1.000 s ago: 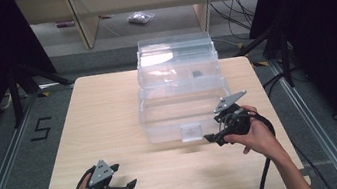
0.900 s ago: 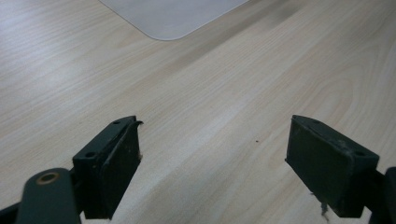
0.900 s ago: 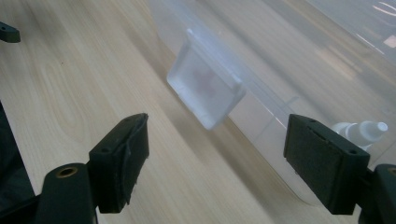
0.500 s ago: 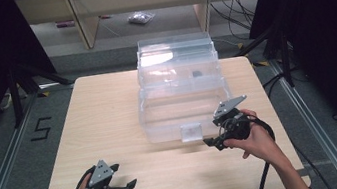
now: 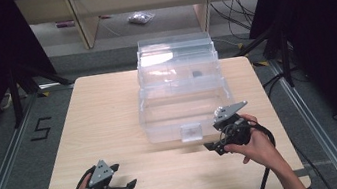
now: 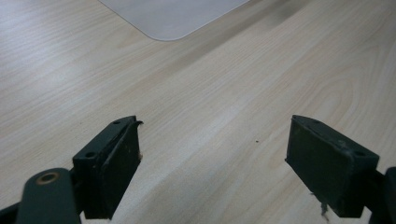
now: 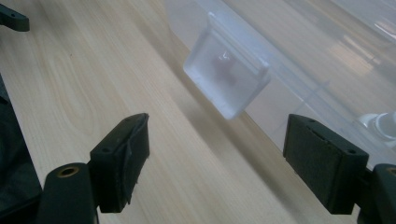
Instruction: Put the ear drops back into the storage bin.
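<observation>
Both pairs of fingers stand wide apart with nothing between them.

High view: a clear plastic box (image 5: 182, 92) sits in the upper middle of the frame on the wooden table (image 5: 103, 114), lid shut as far as can be told, with a small latch (image 5: 191, 132) on its near wall. The right gripper (image 5: 213, 147), right of centre and low, points left toward that latch but is apart from it. The left gripper (image 5: 128, 186) rests at the lower left, near the table's edge, well apart from the box.

Left gripper view: its jaws gape over bare wood, with a pale rounded corner of the box at the upper middle.

Right gripper view: the latch (image 7: 227, 79) hangs in the upper middle, ahead of and between the open fingers (image 7: 123, 156), not touched; the box wall runs off to the upper right.

Judging by this, the work looks to be opening the box, and it has barely begun: the approach to the latch is nearly made, while gripping it, freeing it and lifting the lid are all left.
</observation>
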`<state>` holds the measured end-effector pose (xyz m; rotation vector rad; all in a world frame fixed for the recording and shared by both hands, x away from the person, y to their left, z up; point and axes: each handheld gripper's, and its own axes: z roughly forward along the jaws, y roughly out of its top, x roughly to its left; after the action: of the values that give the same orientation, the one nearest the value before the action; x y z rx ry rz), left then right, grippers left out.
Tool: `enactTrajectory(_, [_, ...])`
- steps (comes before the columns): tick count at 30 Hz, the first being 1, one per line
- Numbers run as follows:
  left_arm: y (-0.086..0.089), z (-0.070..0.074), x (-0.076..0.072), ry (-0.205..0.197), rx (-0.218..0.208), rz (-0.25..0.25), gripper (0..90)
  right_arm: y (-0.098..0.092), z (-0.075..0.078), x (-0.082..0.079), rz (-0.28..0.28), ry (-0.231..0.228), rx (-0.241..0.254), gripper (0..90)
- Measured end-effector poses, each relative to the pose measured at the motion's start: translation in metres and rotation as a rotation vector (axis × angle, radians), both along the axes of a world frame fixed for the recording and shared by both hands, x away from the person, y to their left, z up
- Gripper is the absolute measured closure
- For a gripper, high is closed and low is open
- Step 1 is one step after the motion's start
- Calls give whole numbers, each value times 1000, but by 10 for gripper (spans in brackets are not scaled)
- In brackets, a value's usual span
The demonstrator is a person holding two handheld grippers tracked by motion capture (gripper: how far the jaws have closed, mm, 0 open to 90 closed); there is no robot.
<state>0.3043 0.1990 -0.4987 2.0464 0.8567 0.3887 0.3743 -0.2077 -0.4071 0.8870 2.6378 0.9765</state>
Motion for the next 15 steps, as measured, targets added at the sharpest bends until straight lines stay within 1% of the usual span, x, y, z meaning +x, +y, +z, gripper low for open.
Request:
enactTrajectory(1, [0,0,0,0,1,-1,169,-1,0,-1,-3,12,-6,236])
enactTrajectory(2, [0,0,0,-2,0,0,169,-1,-1,0,16,-6,-12,236])
enactTrajectory(3, [0,0,0,-1,1,-1,169,-1,-2,-2,4,0,0,236])
enactTrajectory(4, [0,1,0,4,11,1,169,-2,-3,-2,14,-3,-13,236])
enactTrajectory(5, [0,1,0,3,9,1,169,-2,-4,-2,16,-22,-11,236])
enactTrajectory(6, [0,0,0,0,1,0,169,-2,-5,-3,2,-6,-5,235])
enactTrajectory(9, [0,0,0,0,2,-1,169,-4,-8,-5,5,-7,-1,235])
enactTrajectory(10, [0,0,0,0,1,0,169,-4,-9,-6,-3,-2,3,235])
enactTrajectory(11, [0,0,0,0,1,0,169,-5,-11,-6,1,-12,3,235])
enactTrajectory(13, [0,0,0,-6,4,1,169,-7,-12,-8,1,-4,0,233])
enactTrajectory(14, [0,0,0,0,3,-1,169,-7,-13,-9,-4,6,8,232])
enactTrajectory(15, [0,0,0,6,2,-3,169,-8,-15,-9,-4,-3,9,232])
